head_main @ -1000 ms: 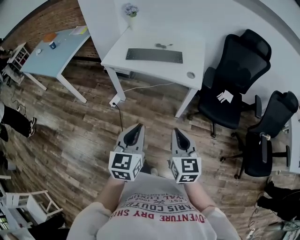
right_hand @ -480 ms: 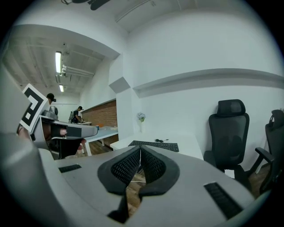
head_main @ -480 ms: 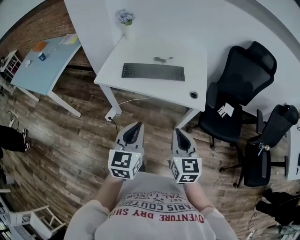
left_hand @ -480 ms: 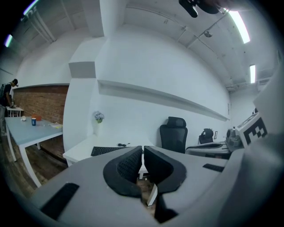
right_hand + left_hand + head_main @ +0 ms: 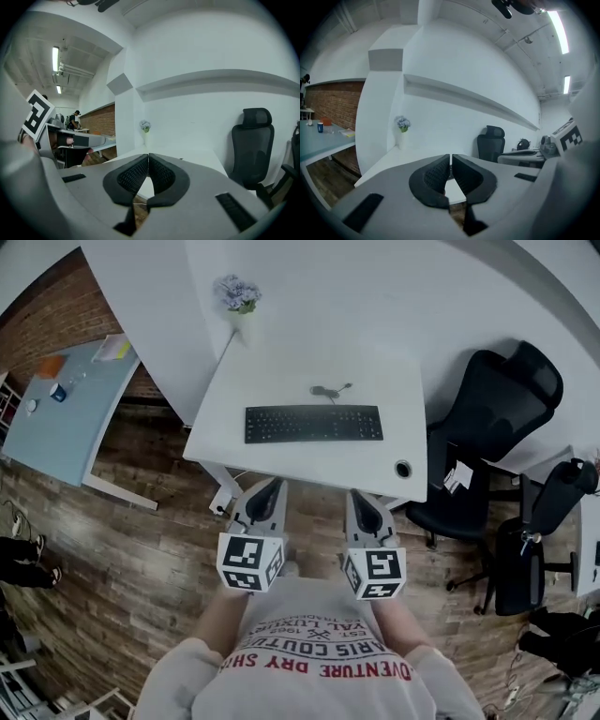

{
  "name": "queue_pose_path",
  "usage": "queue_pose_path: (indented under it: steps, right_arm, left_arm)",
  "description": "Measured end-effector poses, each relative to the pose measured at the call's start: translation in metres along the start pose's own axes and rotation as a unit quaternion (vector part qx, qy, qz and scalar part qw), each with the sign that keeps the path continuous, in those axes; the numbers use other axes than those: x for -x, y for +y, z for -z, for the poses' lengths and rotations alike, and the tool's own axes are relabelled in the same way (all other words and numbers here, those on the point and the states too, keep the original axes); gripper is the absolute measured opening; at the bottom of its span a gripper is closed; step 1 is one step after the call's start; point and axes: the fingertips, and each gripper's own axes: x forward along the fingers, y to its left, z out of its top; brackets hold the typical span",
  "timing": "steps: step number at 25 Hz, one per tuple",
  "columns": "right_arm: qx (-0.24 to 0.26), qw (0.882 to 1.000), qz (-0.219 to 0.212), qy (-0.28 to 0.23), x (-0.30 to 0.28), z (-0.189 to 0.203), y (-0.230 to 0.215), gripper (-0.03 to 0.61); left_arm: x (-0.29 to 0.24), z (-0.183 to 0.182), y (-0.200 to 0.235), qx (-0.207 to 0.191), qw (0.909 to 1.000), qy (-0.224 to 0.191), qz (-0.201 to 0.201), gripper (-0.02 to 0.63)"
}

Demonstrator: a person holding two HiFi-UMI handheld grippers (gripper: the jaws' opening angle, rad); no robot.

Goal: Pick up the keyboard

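Since a second ago the left gripper (image 5: 270,488) and right gripper (image 5: 360,499) have drawn up to the near edge of the white table (image 5: 309,362), both closed tight and empty. The black keyboard (image 5: 314,424) lies flat on the table at their 12 o'clock, untouched.

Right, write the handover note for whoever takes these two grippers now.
Left gripper: shut, nothing between its jaws.
Right gripper: shut, nothing between its jaws.
Both are side by side at the near edge of the white desk, short of the keyboard.
Black keyboard: flat on the desk, untouched.
Done: nothing is gripped yet.
Left: open the jaws, reach in, grip the keyboard, lift it.
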Motion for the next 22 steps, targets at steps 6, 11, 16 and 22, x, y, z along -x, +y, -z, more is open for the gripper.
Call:
queue_pose_path:
  steps: [6,11,16,22]
  right_arm:
    - [-0.013,0.999,0.007,0.034,-0.050,0.011,-0.026,0.025]
    - [-0.016,0.998,0.001,0.062,-0.095,0.028,-0.057,0.025]
    - [-0.009,0.995,-0.019,0.093,-0.147,0.037,-0.100,0.025]
    - [-0.008,0.992,-0.045,0.119,-0.199,0.045,-0.150,0.025]
  left_arm:
    - [-0.039,0.019,0.040,0.014,0.9991,0.037,-0.013,0.035]
    - [-0.075,0.033,0.068,0.034,0.9969,0.058,-0.040,0.035]
    - [-0.115,0.036,0.090,0.055,0.9927,0.079,-0.072,0.035]
    - [-0.169,0.049,0.110,0.064,0.9841,0.107,-0.127,0.035]
